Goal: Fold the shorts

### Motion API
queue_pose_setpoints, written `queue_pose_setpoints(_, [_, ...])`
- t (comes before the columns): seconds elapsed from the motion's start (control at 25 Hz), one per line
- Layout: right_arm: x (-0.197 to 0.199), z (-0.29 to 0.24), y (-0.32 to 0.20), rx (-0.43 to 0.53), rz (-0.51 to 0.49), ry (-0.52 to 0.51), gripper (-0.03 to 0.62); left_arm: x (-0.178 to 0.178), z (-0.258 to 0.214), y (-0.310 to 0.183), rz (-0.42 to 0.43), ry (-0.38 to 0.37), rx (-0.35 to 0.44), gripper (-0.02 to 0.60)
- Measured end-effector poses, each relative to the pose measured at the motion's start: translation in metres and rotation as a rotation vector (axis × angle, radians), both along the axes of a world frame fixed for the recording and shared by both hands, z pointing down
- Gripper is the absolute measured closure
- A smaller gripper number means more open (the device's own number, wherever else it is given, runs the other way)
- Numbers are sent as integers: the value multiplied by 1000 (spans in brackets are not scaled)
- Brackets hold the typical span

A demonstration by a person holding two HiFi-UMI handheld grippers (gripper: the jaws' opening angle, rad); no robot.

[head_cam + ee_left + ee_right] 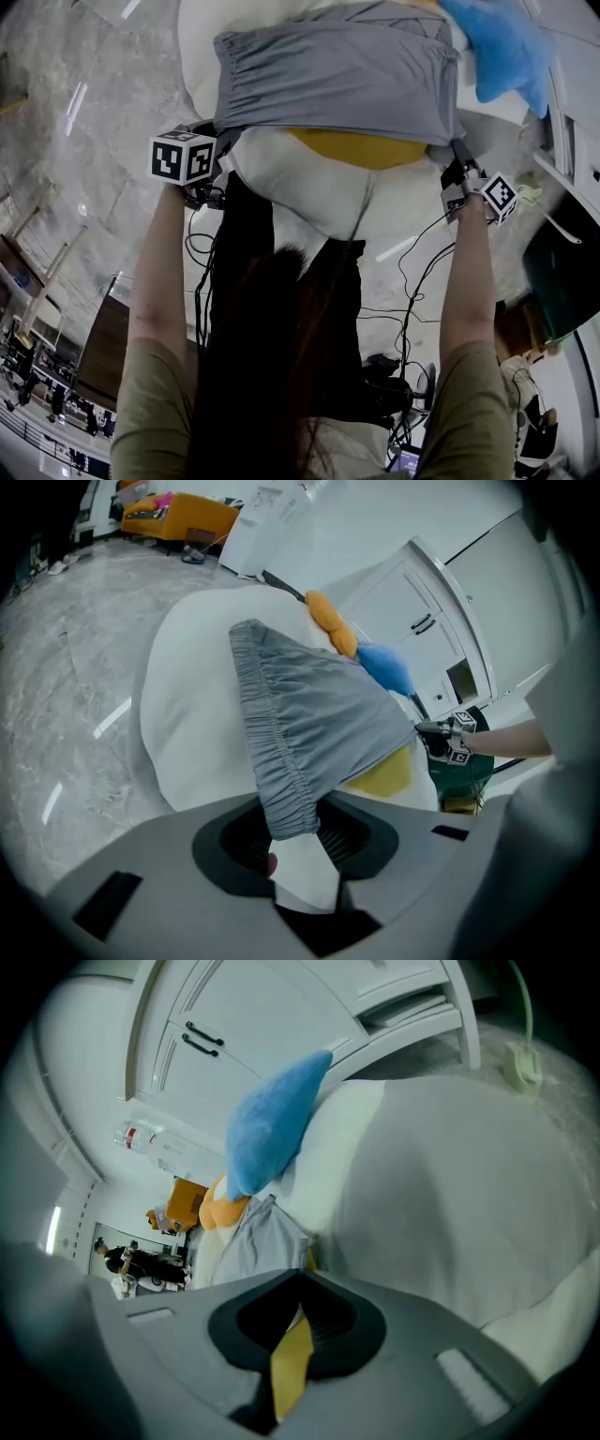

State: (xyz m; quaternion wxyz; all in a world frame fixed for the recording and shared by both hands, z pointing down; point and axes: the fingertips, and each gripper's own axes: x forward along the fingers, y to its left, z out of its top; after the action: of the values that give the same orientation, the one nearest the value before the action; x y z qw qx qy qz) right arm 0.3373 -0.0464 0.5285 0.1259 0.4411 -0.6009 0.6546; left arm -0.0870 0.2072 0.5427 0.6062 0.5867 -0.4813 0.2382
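Grey shorts (337, 75) with an elastic waistband hang stretched between my two grippers over a white padded surface (309, 202). My left gripper (216, 155) is shut on the waistband corner (281, 808), with a fold of white cloth also between its jaws. My right gripper (457, 157) is shut at the shorts' other corner. In the right gripper view a yellow strip of cloth (292, 1349) is pinched in the jaws, and grey cloth (253, 1241) reaches right up to them. More yellow fabric (361, 148) shows under the shorts.
A blue soft thing (502, 47) lies at the far right of the surface, with an orange one (330, 622) beside it. White cabinet doors (206, 1044) stand behind. Cables (412, 272) trail over the marble floor (84, 141). A dark green object (562, 272) sits at the right.
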Motion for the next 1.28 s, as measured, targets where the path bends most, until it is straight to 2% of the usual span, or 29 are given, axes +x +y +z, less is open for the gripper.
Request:
queue_pose_setpoints(0.12, [-6, 11, -8, 1, -59, 45, 578, -1, 9, -2, 12, -48, -23, 456])
queue_pose_setpoints(0.16, [-8, 13, -10, 0, -95, 72, 559, -2, 11, -2, 16, -60, -29, 454])
queue_pose_setpoints(0.2, [-9, 14, -10, 1, -142, 107, 527, -1, 12, -2, 20, -70, -36, 451])
queue_pose_setpoints(0.24, [-9, 12, -11, 7, -198, 142, 433, -1, 13, -1, 23, -77, -42, 451])
queue_pose_setpoints(0.28, [-12, 6, -15, 26, -265, 176, 325, 0, 13, 0, 25, -82, -47, 451])
queue_pose_setpoints(0.32, [-19, -3, -21, 65, -347, 211, 284, 1, 14, 0, 27, -86, -51, 451])
queue_pose_setpoints(0.44, [-55, -38, -55, 291, -701, 342, 284, 3, 14, 1, 39, -89, -58, 451])
queue_pose_setpoints(0.52, [-93, -41, -82, 447, -994, 422, 287, 1, 15, 1, 39, -84, -50, 451])
queue_pose_setpoints(0.6, [-133, -27, -112, 552, -1262, 520, 299, -2, 15, -2, 29, -81, -39, 451])
queue_pose_setpoints(0.64, [-147, -16, -127, 573, -1371, 582, 310, -3, 15, -3, 26, -80, -33, 451])
queue_pose_setpoints(0.72, [-162, 7, -148, 548, -1536, 690, 321, -3, 17, -7, 31, -75, -22, 451])
queue_pose_setpoints(0.84, [-168, 36, -158, 432, -1677, 763, 324, -4, 22, -13, 66, -62, -17, 451])
queue_pose_setpoints(0.88, [-169, 41, -159, 409, -1718, 779, 360, -5, 23, -15, 79, -61, -16, 451])
queue_pose_setpoints(0.92, [-170, 44, -159, 398, -1758, 795, 388, -6, 23, -16, 93, -62, -14, 451])
queue_pose_setpoints(1.12, [-166, 58, -143, 389, -1948, 806, 390, -2, 18, -15, 151, -79, 12, 451])
queue_pose_setpoints(1.28, [-163, 60, -144, 355, -2014, 783, 579, -3, 13, -20, 187, -106, 24, 442])
